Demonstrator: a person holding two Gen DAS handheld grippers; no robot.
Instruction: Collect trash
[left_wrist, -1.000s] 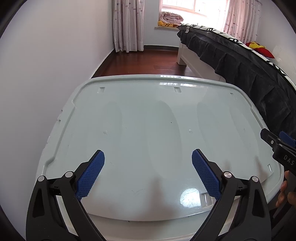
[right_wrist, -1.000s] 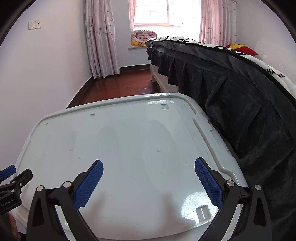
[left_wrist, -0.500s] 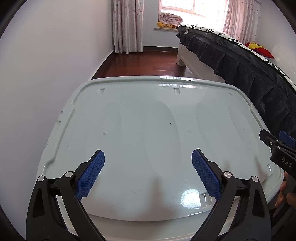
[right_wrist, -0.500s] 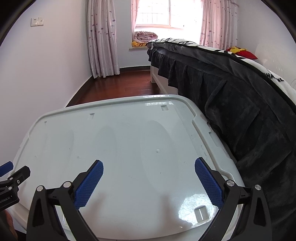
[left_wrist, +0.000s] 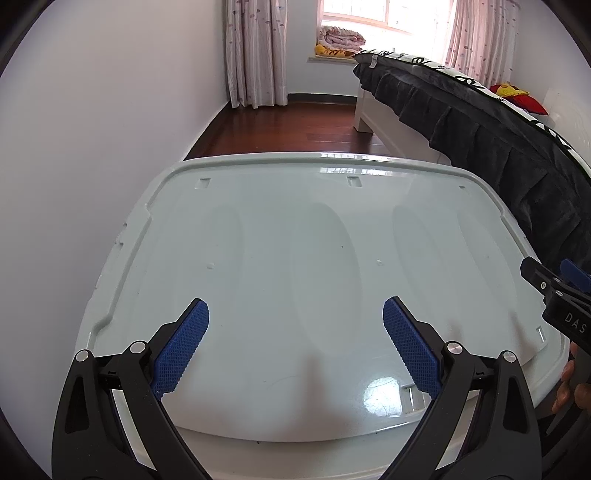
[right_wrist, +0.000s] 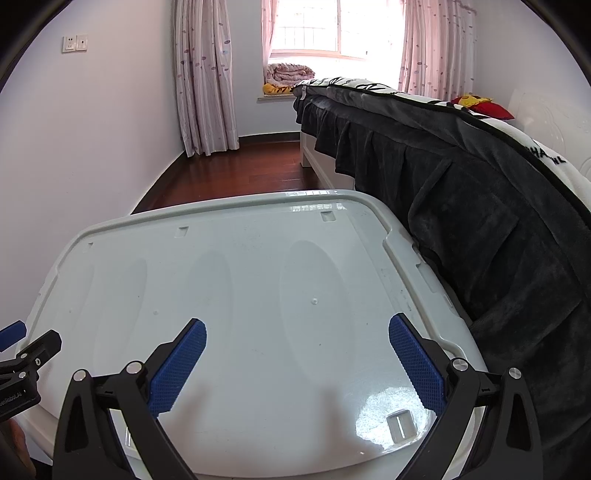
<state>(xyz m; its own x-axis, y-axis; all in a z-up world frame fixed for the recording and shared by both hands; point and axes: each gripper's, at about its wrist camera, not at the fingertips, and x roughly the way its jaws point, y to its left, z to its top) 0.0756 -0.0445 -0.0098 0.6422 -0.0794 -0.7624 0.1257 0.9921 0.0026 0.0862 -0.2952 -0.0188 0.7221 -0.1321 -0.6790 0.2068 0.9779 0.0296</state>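
Observation:
A large pale grey-green plastic bin lid (left_wrist: 295, 258) (right_wrist: 258, 295) fills the lower half of both views, lying flat and bare. My left gripper (left_wrist: 295, 332) hovers over its near edge, open, nothing between its blue pads. My right gripper (right_wrist: 297, 350) hangs likewise over the lid's near right part, open and empty. In the left wrist view the right gripper's black tip (left_wrist: 554, 291) shows at the right edge with a hand (left_wrist: 570, 384) below it. The left gripper's tip (right_wrist: 26, 350) shows at the left edge of the right wrist view. No trash is visible.
A bed with a dark ruffled cover (right_wrist: 461, 206) (left_wrist: 498, 129) runs along the right, close to the lid's edge. A white wall (left_wrist: 92, 147) stands on the left. Dark wooden floor (right_wrist: 251, 170) lies beyond, with curtains (right_wrist: 207, 81) and a window sill holding folded bedding (right_wrist: 288, 74).
The right wrist view has tilted up a little, showing more window and wall. The left view barely shifts. Both grippers stay open.

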